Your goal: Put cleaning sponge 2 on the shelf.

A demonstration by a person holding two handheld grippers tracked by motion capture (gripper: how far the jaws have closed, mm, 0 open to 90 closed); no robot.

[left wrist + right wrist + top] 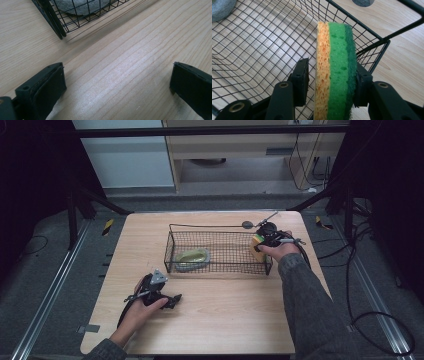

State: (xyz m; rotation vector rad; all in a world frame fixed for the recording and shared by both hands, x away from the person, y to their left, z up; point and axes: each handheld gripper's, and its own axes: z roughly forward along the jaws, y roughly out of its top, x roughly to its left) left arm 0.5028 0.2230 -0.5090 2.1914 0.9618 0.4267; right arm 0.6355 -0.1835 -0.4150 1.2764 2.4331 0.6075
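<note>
Nearest the lens, lower centre of the right gripper view: sponge point(335, 72), orange, green and dark green, on edge between the right gripper point(329, 82) jaws; one jaw touching, the other just beside. Behind, upper frame: black wire basket point(262, 45). Lower left of the high view: left gripper point(165, 299), jaws spread over table point(225, 315).

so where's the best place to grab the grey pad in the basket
Take the grey pad across its short width, coming straight down from above. It lies flat at the left end of the wire basket, whose walls block any sideways approach. The open left gripper is nearest.
</note>
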